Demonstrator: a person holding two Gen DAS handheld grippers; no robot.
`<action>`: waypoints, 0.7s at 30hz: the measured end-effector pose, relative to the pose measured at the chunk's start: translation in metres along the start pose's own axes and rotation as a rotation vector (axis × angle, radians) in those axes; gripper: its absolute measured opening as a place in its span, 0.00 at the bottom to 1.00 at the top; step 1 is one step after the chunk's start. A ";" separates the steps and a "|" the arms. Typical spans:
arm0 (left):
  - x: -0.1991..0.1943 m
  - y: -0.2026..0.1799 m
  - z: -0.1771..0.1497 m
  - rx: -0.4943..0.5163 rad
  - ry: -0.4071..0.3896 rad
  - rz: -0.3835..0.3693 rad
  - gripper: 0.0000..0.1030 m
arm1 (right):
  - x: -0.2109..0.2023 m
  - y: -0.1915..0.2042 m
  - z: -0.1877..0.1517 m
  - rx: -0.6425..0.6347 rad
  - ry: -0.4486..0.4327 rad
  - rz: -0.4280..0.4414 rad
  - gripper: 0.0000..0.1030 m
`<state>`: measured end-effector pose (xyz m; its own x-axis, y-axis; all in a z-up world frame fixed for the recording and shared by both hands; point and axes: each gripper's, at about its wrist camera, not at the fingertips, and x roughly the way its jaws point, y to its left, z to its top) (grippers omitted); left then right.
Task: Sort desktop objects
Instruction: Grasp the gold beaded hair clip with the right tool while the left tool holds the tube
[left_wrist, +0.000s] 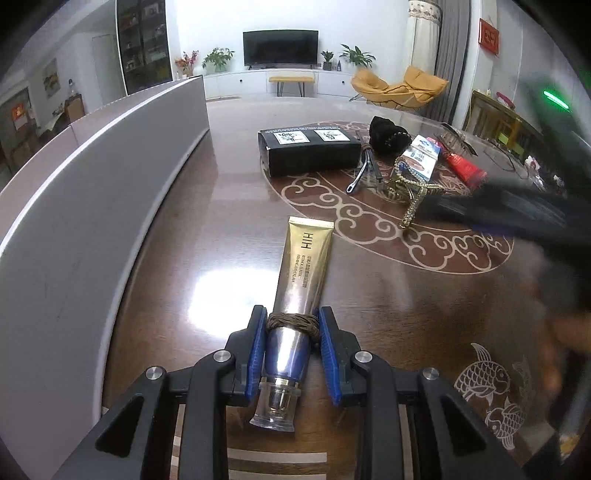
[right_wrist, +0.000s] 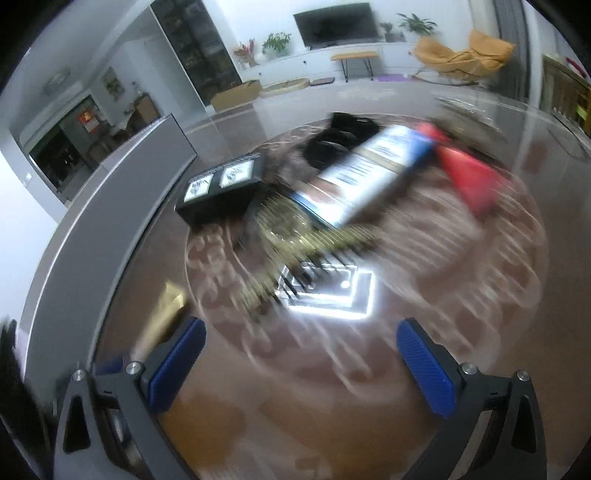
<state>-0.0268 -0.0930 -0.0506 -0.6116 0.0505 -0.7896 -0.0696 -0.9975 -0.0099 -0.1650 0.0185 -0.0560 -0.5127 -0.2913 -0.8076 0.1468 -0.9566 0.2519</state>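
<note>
Tube (left_wrist: 299, 291): light, soft, slick; left gripper (left_wrist: 291, 354) clamps its banded neck. Right gripper (right_wrist: 301, 365) agape, empty.

Counter (left_wrist: 369, 314): dark brown, glossy, cream scroll ring and white fish motifs. Tube (left_wrist: 301, 266): gold fading to silver, brown cord wrapped round it. Box (left_wrist: 310, 153): black, two white labels; gripper pads (left_wrist: 258, 354) blue.

left gripper (left_wrist: 292, 332): blue pads clamped on the gold tube (left_wrist: 297, 280), at its brown cord wrapping (left_wrist: 291, 320)
gold tube: lies on the dark wooden table (left_wrist: 177, 266), clear cap toward the camera
beyond: black box (left_wrist: 308, 149), gold chain (left_wrist: 412, 192), red tube (left_wrist: 463, 168)
right edge: blurred dark gripper (left_wrist: 498, 210)
</note>
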 end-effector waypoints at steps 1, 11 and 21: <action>-0.001 0.000 -0.001 0.004 0.003 0.001 0.27 | 0.011 0.006 0.008 -0.008 0.014 -0.025 1.00; -0.003 0.002 -0.007 0.031 -0.028 -0.005 0.28 | 0.022 0.005 0.014 -0.170 -0.040 -0.111 0.45; -0.006 0.001 -0.008 0.027 -0.022 0.000 0.28 | -0.001 -0.038 -0.009 -0.166 -0.049 -0.055 0.16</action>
<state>-0.0168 -0.0943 -0.0511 -0.6285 0.0516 -0.7761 -0.0905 -0.9959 0.0071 -0.1624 0.0550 -0.0691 -0.5634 -0.2418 -0.7900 0.2532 -0.9607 0.1135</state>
